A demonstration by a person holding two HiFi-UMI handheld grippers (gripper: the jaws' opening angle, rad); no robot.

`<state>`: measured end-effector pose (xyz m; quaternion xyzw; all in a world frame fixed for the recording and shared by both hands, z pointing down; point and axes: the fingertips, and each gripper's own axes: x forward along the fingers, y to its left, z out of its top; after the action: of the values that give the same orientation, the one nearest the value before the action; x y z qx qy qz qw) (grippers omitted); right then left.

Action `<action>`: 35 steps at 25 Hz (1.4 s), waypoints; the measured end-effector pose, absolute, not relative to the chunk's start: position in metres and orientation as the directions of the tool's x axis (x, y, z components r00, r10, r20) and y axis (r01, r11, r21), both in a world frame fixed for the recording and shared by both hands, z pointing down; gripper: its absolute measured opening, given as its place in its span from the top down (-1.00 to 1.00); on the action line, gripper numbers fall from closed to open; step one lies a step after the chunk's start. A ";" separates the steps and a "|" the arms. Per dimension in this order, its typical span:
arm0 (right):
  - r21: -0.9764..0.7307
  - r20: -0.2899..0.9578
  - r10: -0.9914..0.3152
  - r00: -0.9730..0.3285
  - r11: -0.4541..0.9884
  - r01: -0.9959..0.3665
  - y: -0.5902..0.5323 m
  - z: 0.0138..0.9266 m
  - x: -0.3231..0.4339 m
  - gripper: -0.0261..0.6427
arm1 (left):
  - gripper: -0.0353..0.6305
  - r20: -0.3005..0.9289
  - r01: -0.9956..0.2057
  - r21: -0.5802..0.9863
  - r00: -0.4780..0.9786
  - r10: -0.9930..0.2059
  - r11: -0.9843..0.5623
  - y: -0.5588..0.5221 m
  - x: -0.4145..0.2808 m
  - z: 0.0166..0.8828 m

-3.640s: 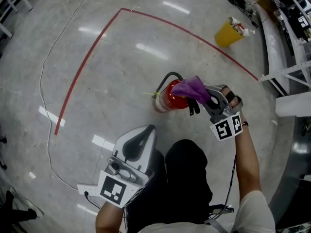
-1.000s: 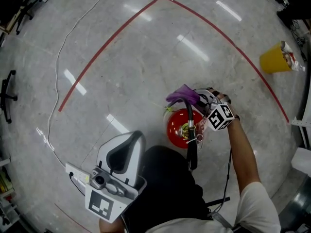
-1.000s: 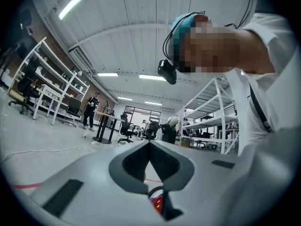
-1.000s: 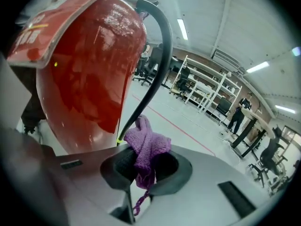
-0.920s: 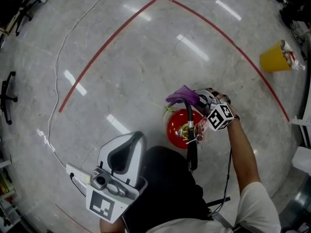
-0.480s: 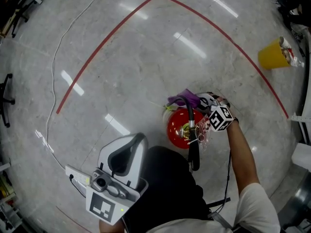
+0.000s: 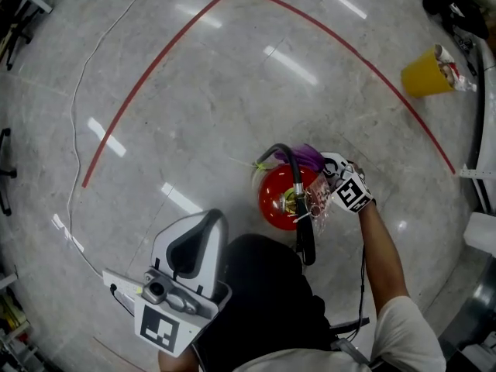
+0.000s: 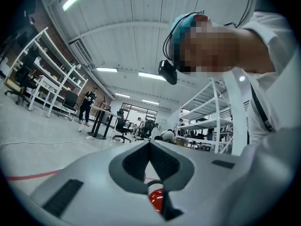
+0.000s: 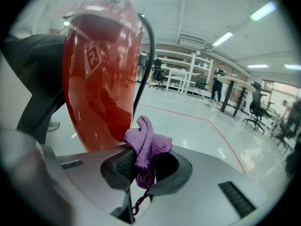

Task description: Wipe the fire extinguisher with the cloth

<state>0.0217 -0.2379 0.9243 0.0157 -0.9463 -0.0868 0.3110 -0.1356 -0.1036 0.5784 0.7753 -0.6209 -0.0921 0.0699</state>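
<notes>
A red fire extinguisher [image 7: 280, 198] with a black hose stands upright on the floor just in front of me. My right gripper [image 7: 325, 165] is shut on a purple cloth [image 7: 308, 156] and holds it against the far right side of the cylinder. In the right gripper view the cloth [image 9: 146, 147] bulges out between the jaws, right beside the red body [image 9: 101, 74]. My left gripper [image 7: 203, 239] is held low at my left, away from the extinguisher, shut with nothing in it. Through its jaws a bit of red extinguisher [image 8: 156, 200] shows.
Red tape [image 7: 147, 80] marks lines on the glossy grey floor. A yellow bin [image 7: 426, 74] stands far right. A white cable [image 7: 74, 122] runs along the left. Shelving, desks, office chairs and people show in the gripper views.
My right gripper has carried the cloth from above the extinguisher's far edge down onto its far right side. The left gripper has stayed still.
</notes>
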 end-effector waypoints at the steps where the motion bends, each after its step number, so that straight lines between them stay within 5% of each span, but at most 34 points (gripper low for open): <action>1: 0.150 0.562 -0.115 -0.819 0.988 -0.035 -0.241 0.919 0.026 0.78 | 0.88 -0.058 -0.948 0.226 0.219 -0.974 -0.226 -0.103 -0.134 0.579; 6: 0.073 0.482 -0.295 -0.825 0.952 -0.298 -0.253 0.889 0.051 0.78 | 0.88 -0.064 -0.940 0.230 0.243 -0.968 -0.251 -0.101 -0.133 0.579; 14: -0.124 0.204 -0.704 -0.680 0.671 -0.731 -0.261 0.800 0.086 0.78 | 0.88 -0.107 -0.939 0.198 0.264 -0.959 -0.281 -0.097 -0.132 0.567; 28: -0.071 0.027 -0.822 -0.568 0.566 -0.822 -0.224 0.620 0.093 0.78 | 0.88 -0.072 -0.938 0.231 0.247 -0.966 -0.257 -0.100 -0.123 0.536; 35: -0.048 0.012 -0.804 -0.594 0.593 -0.804 -0.191 0.487 0.074 0.78 | 0.88 -0.051 -0.951 0.213 0.218 -0.975 -0.224 -0.098 -0.108 0.436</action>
<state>0.0741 -0.1906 0.4872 0.4505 -0.8924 0.0239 -0.0056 -0.1080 -0.0975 0.4365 0.7774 -0.6192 -0.0870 0.0676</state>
